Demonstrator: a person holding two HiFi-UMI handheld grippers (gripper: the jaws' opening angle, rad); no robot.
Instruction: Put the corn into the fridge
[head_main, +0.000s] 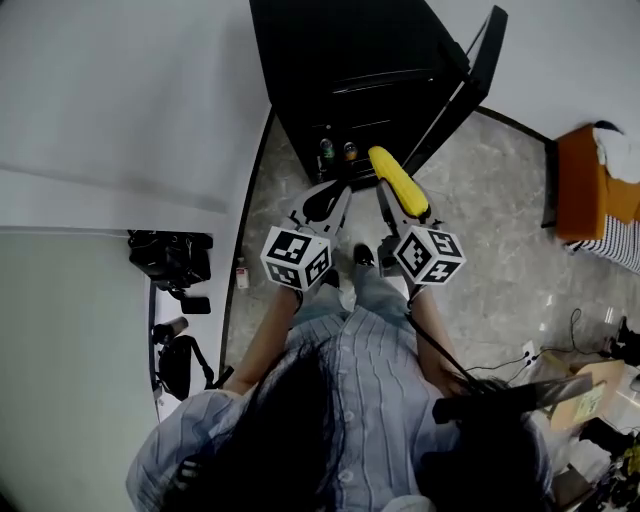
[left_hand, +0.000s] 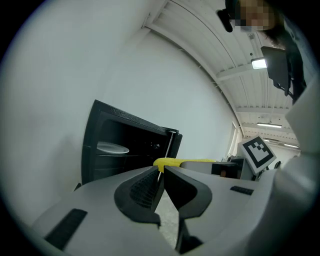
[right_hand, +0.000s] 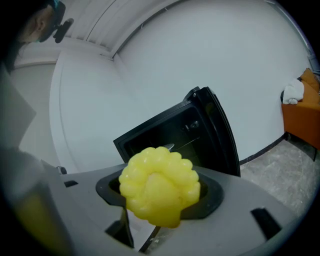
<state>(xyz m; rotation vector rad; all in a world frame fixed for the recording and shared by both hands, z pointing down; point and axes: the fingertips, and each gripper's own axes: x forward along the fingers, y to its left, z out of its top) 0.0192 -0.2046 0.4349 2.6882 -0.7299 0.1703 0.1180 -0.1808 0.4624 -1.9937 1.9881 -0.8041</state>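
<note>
A yellow corn cob sticks out forward from my right gripper, which is shut on it. In the right gripper view the corn's end fills the space between the jaws. A black fridge stands just ahead on the floor, its door swung open to the right. The corn's tip is a little short of the fridge's opening. My left gripper is beside it on the left, shut with nothing in it. The corn shows past the left gripper's tips.
Two small bottles stand low in the fridge, and a plate lies on a shelf inside. An orange box with a white cloth sits at the right. Camera gear lies left of me; cables trail on the floor at right.
</note>
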